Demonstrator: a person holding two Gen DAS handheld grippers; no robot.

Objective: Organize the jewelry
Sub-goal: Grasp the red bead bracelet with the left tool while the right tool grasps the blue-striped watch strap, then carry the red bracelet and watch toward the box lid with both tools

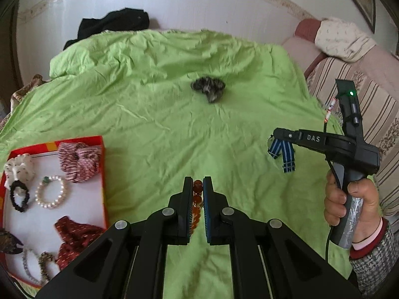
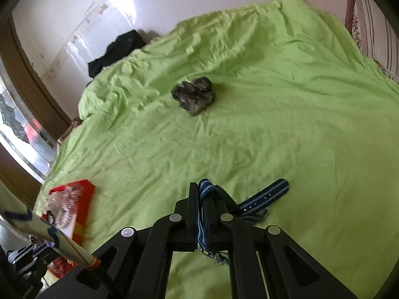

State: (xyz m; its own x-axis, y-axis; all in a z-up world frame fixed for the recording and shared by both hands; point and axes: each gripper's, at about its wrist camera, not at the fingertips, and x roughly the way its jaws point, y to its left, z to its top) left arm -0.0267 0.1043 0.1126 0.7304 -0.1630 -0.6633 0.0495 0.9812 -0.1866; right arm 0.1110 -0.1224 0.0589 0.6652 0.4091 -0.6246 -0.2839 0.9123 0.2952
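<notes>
Amber bead bracelet pinched by left fingers; right fingers clamp blue striped strap

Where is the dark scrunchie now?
The dark scrunchie lies alone on the green sheet, centre of both views, far beyond both grippers and away from the red tray.

Green bedsheet spreads ahead of the tongs, black garment bunched far ahead-left, striped sofa off right.

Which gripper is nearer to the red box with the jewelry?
Left. The left gripper, holding an amber bead bracelet, is just right of the red box; the right gripper is farther right.
</notes>
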